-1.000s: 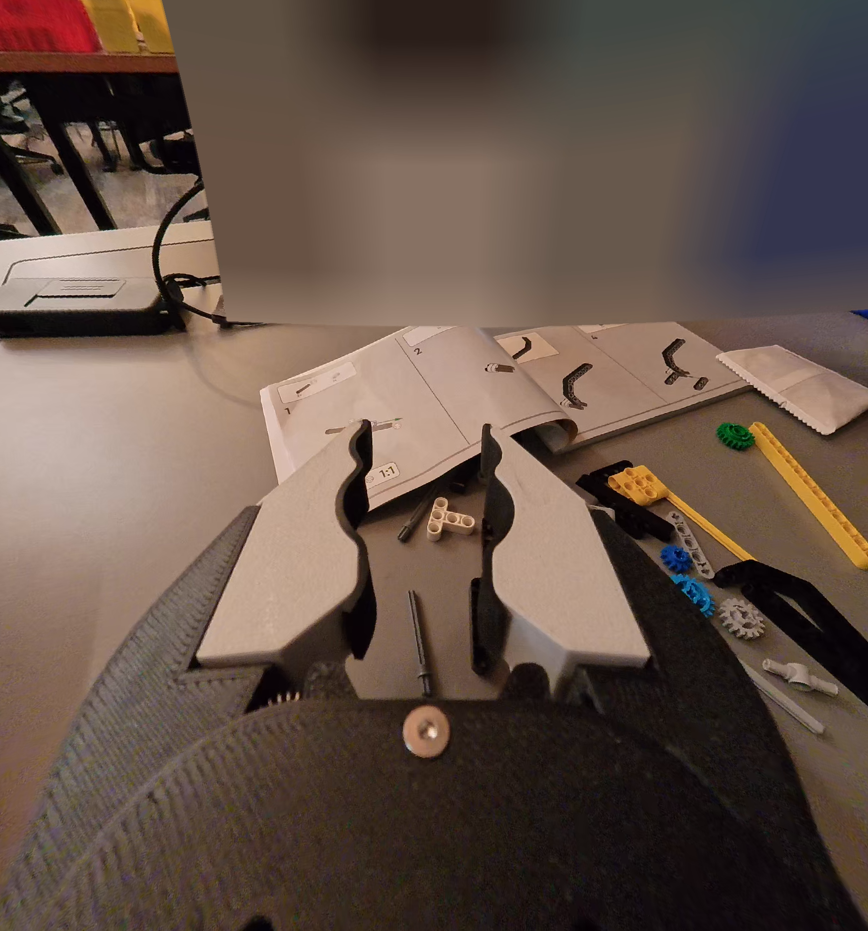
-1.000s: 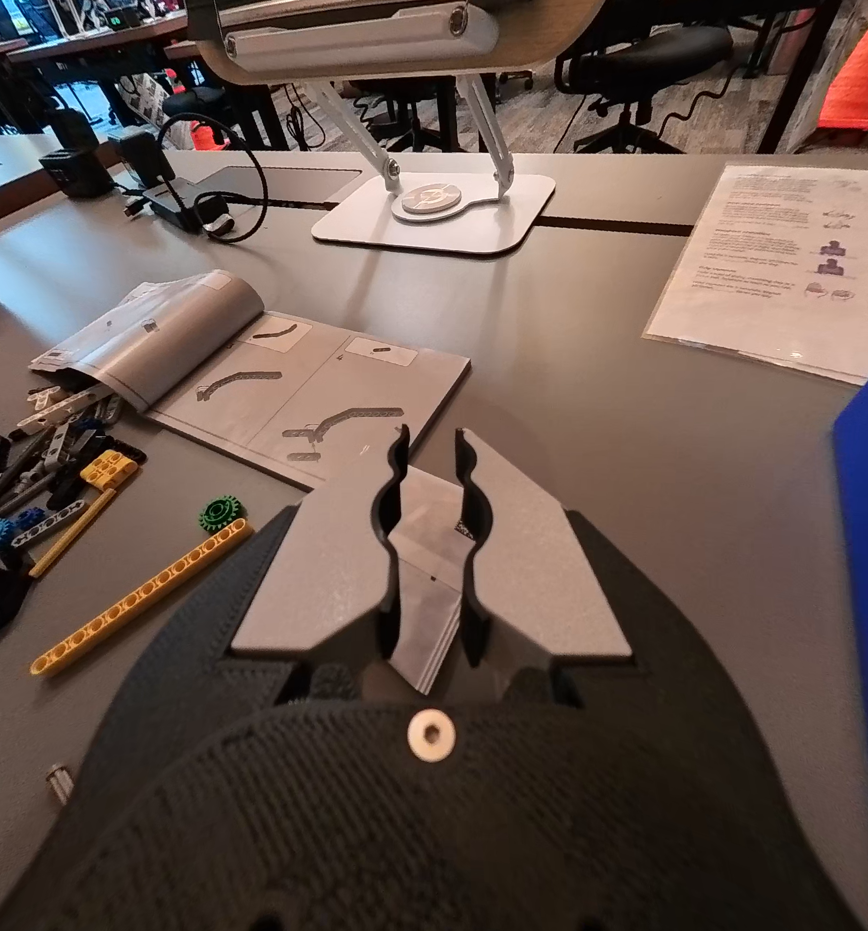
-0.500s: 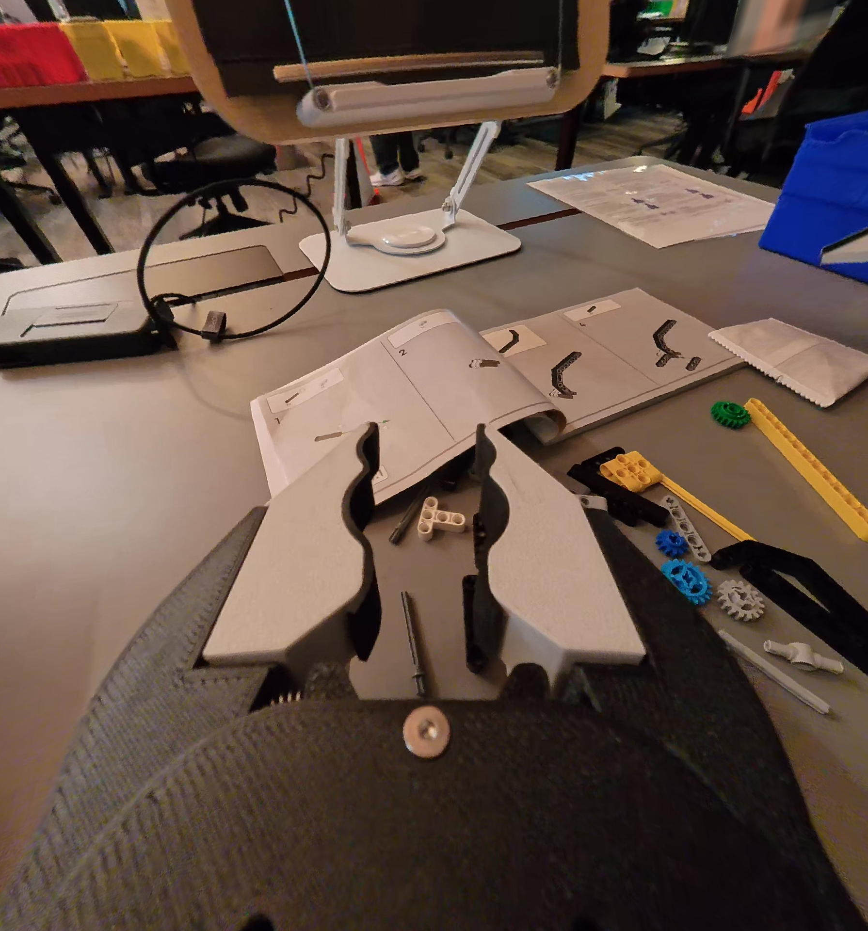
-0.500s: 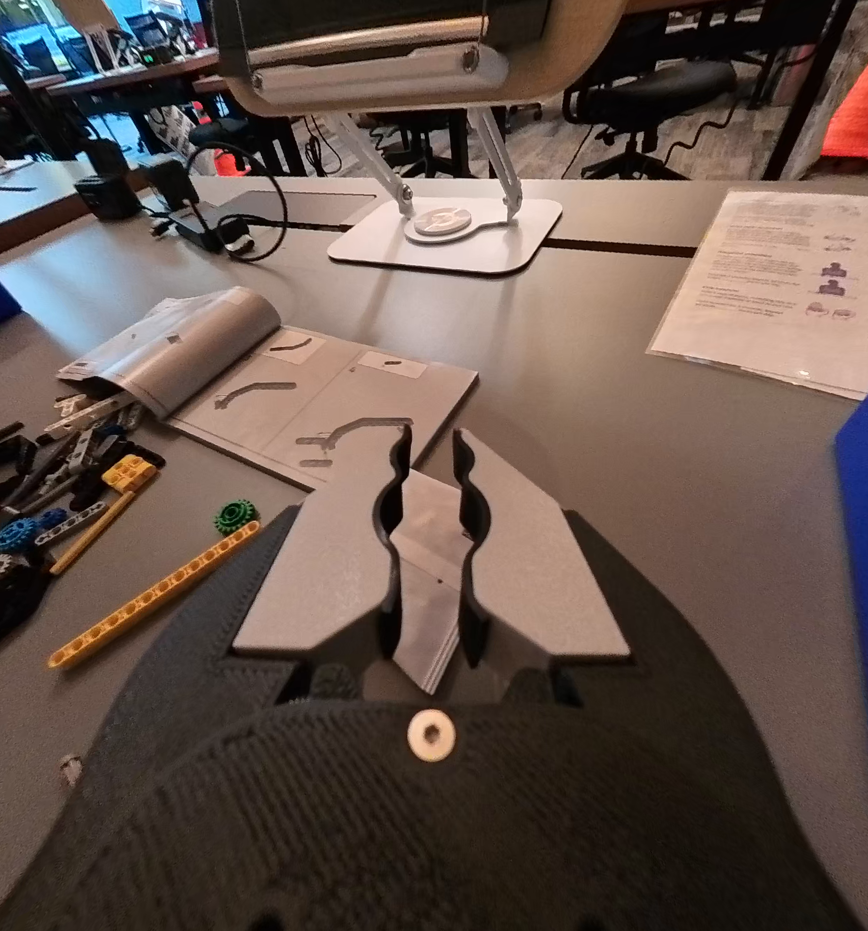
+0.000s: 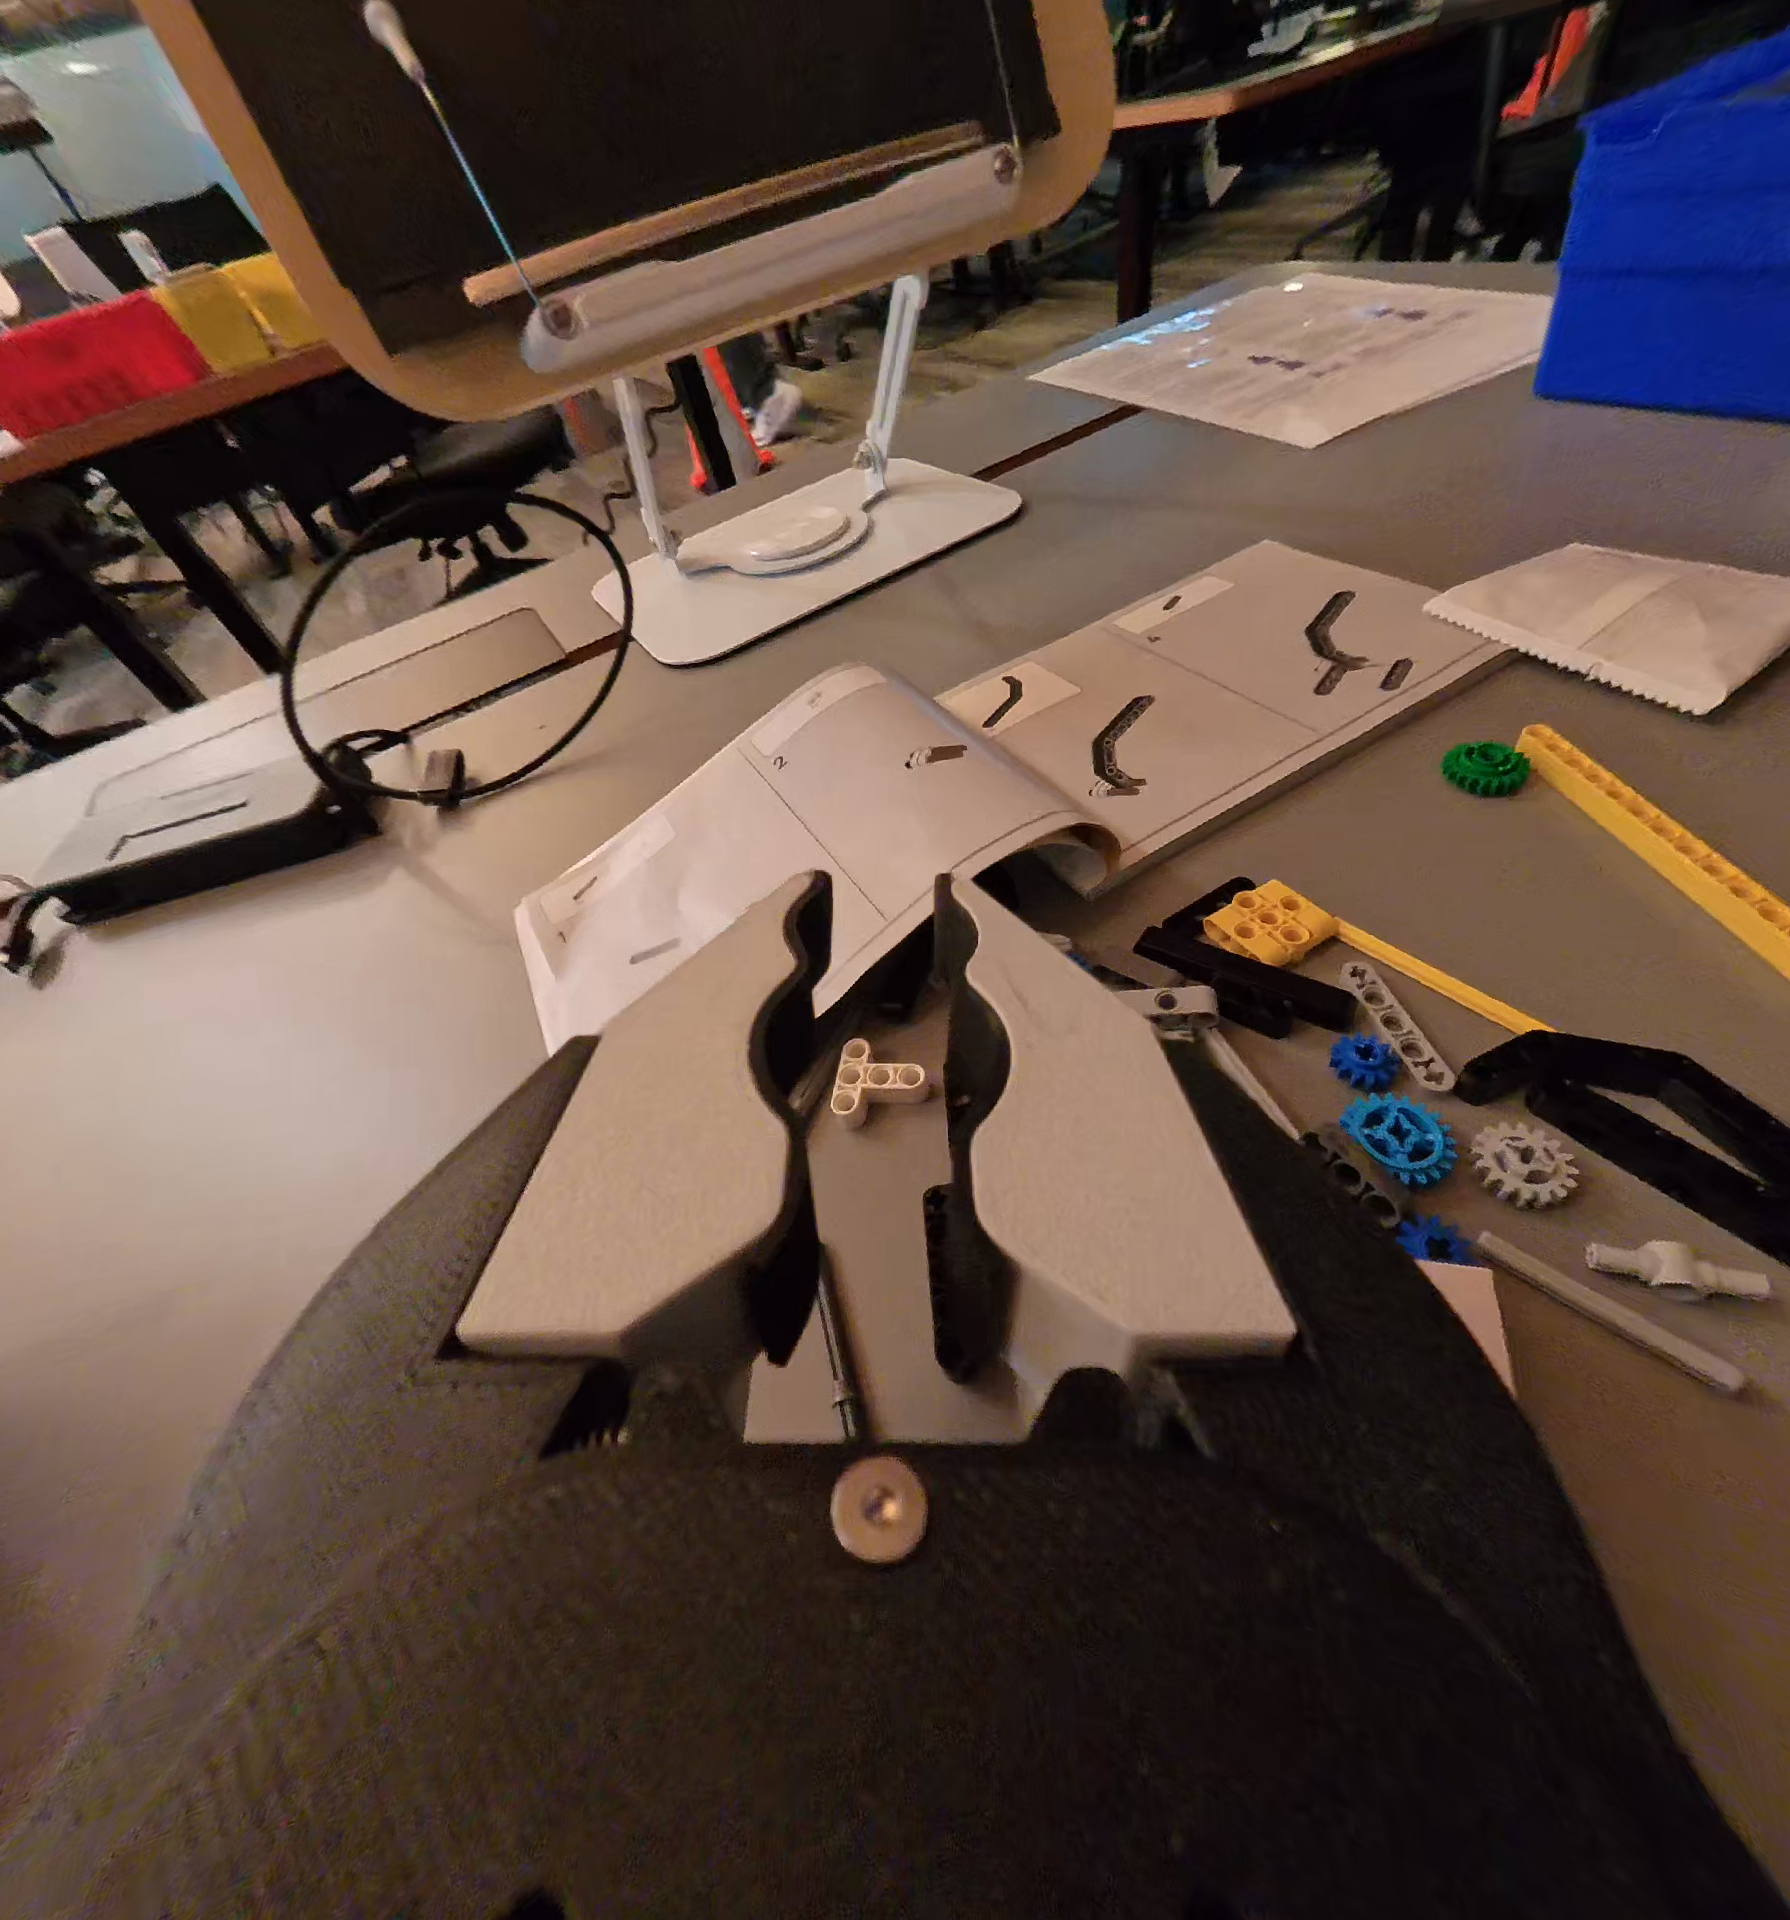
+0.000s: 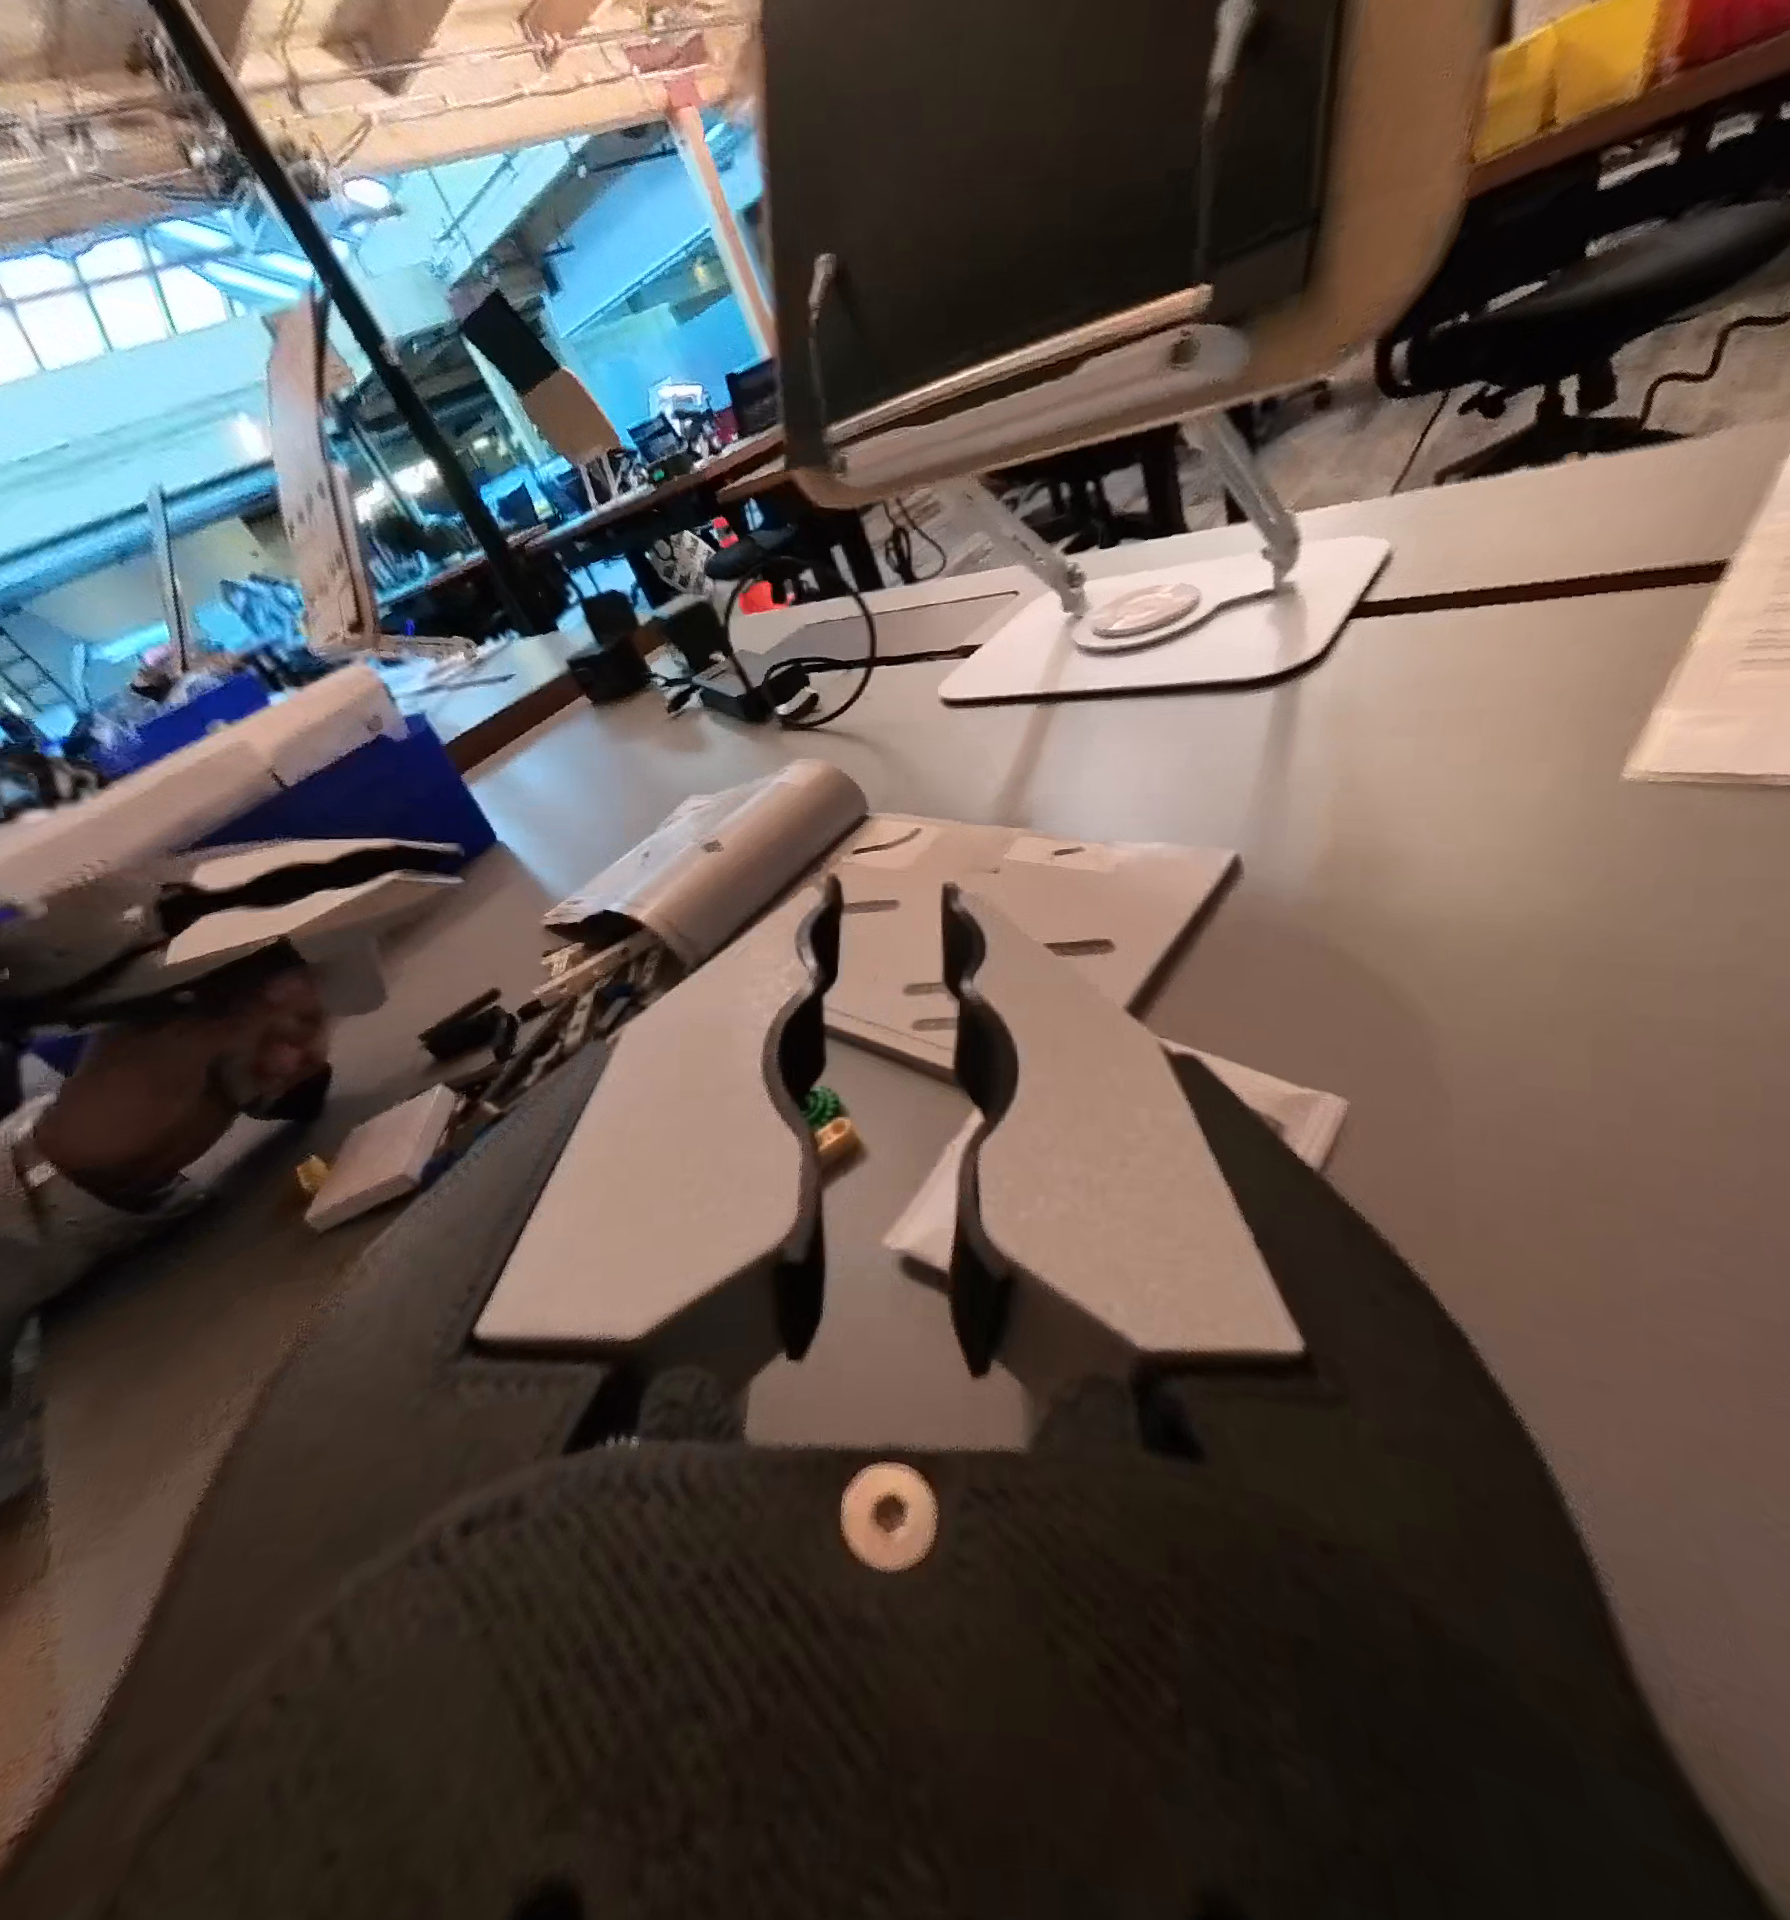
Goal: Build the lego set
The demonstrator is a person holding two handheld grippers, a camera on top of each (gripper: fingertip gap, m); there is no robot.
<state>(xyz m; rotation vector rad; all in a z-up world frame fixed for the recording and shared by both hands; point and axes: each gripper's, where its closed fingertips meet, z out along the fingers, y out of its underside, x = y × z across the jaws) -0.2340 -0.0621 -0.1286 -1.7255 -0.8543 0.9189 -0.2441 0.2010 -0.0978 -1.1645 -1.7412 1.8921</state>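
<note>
Both the left hand-held gripper [image 5: 880, 904] and right hand-held gripper [image 6: 891, 914] hang parted and empty over the worktop [image 5: 247, 1122], so closing carelessly could scatter the loose lego pieces [image 5: 1390, 1132] beside the instruction booklet [image 5: 974, 779].

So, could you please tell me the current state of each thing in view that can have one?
Left tongs: open, empty, over the white T-shaped lego piece.
Right tongs: open, empty.
Grey instruction booklet: open, flat on the table, one page curled over.
White paper bag with a serrated edge: lying flat.
Long yellow holed lego beam: loose, lying flat.
Small green lego gear: loose beside the beam's end.
</note>
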